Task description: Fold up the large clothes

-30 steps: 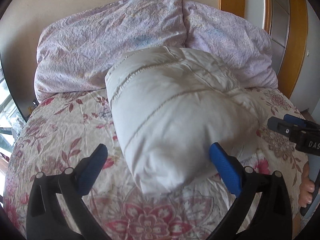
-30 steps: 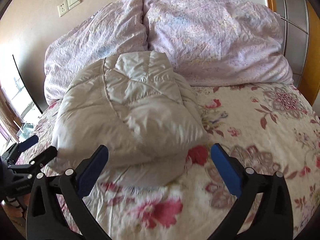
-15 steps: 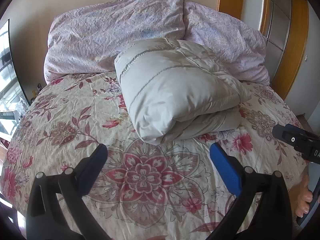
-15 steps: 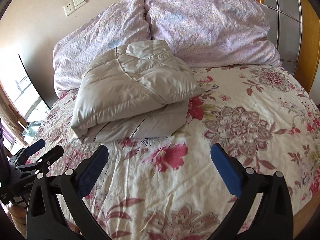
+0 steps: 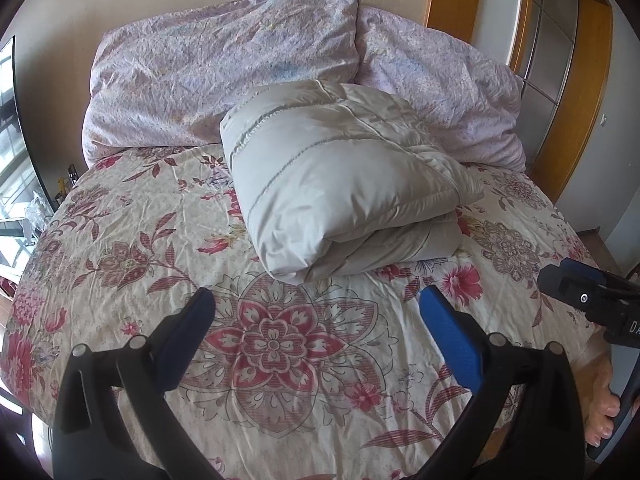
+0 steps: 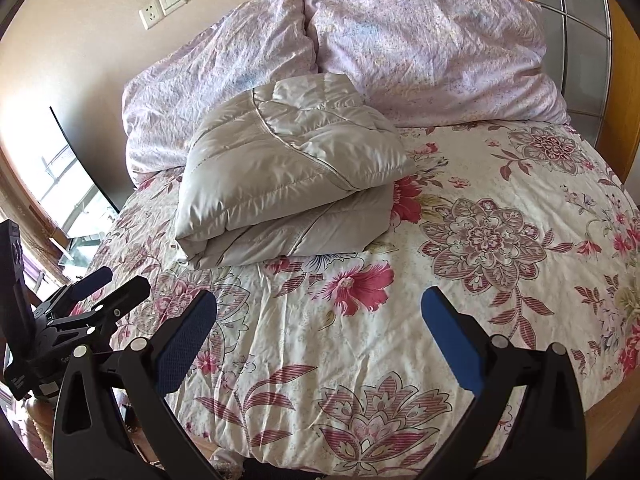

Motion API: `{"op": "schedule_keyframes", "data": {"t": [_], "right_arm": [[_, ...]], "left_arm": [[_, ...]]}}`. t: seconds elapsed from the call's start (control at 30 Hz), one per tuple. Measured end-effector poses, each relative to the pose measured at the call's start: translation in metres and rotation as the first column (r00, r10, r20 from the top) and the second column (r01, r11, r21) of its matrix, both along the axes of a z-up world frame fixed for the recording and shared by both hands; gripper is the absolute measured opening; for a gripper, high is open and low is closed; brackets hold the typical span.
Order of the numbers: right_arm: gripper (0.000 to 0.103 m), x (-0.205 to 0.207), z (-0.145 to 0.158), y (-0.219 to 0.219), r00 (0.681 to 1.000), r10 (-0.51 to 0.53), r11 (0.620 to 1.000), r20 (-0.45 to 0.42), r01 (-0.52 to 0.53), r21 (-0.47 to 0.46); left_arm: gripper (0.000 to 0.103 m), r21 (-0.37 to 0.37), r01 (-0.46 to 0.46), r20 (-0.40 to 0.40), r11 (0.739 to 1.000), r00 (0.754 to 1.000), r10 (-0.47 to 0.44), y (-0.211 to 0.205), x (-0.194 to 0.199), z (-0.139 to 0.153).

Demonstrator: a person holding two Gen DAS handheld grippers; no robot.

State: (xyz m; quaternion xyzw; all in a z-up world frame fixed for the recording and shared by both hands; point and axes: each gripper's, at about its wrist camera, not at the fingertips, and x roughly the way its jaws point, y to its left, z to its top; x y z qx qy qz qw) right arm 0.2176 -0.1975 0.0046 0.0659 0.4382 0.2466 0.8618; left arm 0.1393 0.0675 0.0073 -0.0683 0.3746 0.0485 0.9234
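A pale grey puffer jacket [image 5: 340, 176] lies folded into a thick bundle on the floral bedspread [image 5: 120, 248], close to the pillows. In the right wrist view the same jacket [image 6: 288, 176] sits left of centre. My left gripper [image 5: 316, 328] hangs open near the foot of the bed, well short of the jacket, with nothing between its blue pads. My right gripper [image 6: 318, 330] is also open and empty, over the bedspread [image 6: 480, 280]. Each gripper shows at the edge of the other's view: the right gripper [image 5: 576, 296] and the left gripper [image 6: 100, 292].
Two lilac pillows [image 5: 224, 68] [image 6: 432, 52] lean against the wall behind the jacket. A wooden door frame [image 5: 584, 80] stands at the right. A window [image 6: 60, 184] is at the left. A person's bare toes [image 5: 604, 412] show beside the bed.
Both grippers have pulled back from the jacket toward the foot of the bed, so the folded jacket now looks smaller and farther away. The jacket itself has stayed in place.
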Motion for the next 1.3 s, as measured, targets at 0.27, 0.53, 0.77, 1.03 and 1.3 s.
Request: {"op": "schedule_keyframes", "data": {"t": [0.27, 0.53, 0.77, 1.03, 1.3], "right_arm": [[0.102, -0.0027, 0.0011, 0.0030, 1.000, 0.006, 1.000, -0.011, -0.005, 0.004], [0.102, -0.0026, 0.0004, 0.0026, 1.000, 0.013, 1.000, -0.026, -0.012, 0.009], [0.102, -0.0015, -0.0016, 0.0016, 0.999, 0.013, 1.000, -0.038, -0.013, 0.014], [0.102, -0.0008, -0.0045, 0.0022, 0.999, 0.021, 1.000, -0.044, -0.020, 0.013], [0.102, -0.0008, -0.0053, 0.0029, 0.999, 0.022, 1.000, -0.048, -0.021, 0.014]], "left_arm": [[0.101, -0.007, 0.009, -0.003, 1.000, 1.000, -0.009, -0.0016, -0.0015, 0.0020], [0.101, -0.015, 0.016, -0.009, 1.000, 1.000, -0.016, -0.0036, -0.0018, 0.0039], [0.101, -0.018, 0.016, -0.011, 1.000, 1.000, -0.016, -0.0044, -0.0012, 0.0046], [0.101, -0.018, 0.017, -0.012, 1.000, 1.000, -0.018, -0.0046, -0.0008, 0.0045], [0.101, -0.020, 0.018, -0.013, 1.000, 1.000, -0.019, -0.0045, -0.0007, 0.0042]]}}
